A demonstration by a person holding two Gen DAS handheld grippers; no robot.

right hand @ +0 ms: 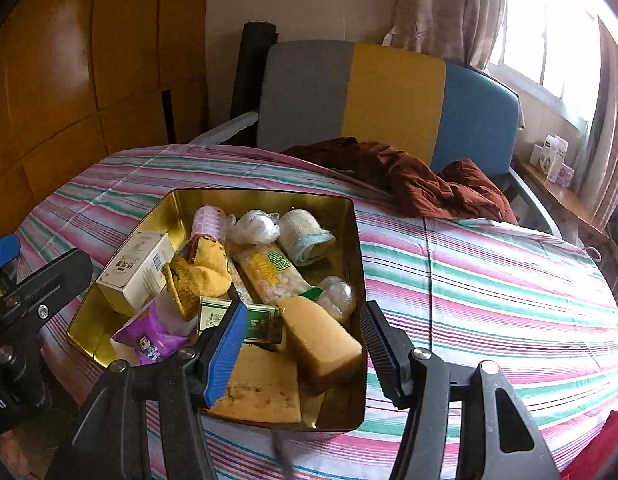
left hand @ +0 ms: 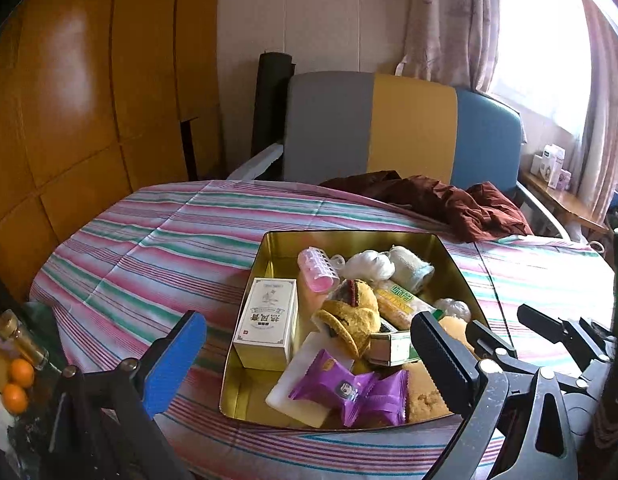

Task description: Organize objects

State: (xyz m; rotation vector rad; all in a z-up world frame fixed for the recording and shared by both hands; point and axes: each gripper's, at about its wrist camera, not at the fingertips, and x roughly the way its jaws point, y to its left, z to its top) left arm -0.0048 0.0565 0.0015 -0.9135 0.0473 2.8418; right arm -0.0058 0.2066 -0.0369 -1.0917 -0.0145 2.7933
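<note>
Both grippers hang over the near edge of the gold tin, jaws wide, holding nothing: the left gripper at its near-left side, the right gripper astride its near-right corner. Inside the tin lie sponges, a purple packet, a white box and a pink roller. Beyond the tin, brown cloth lies crumpled.

We record a tin of glossy gold metal, its inner walls mirror-bright. Under it lies a striped cloth, matt and woven. Inside we note a white carton of smooth card, a purple packet of shiny crinkled foil, a pink roller of ribbed plastic, yellow sponges with a porous, rough face, and a roll of coarse gauze. The wardrobe is lacquered wood, glossy. The brown garment is soft, crumpled cloth.
</note>
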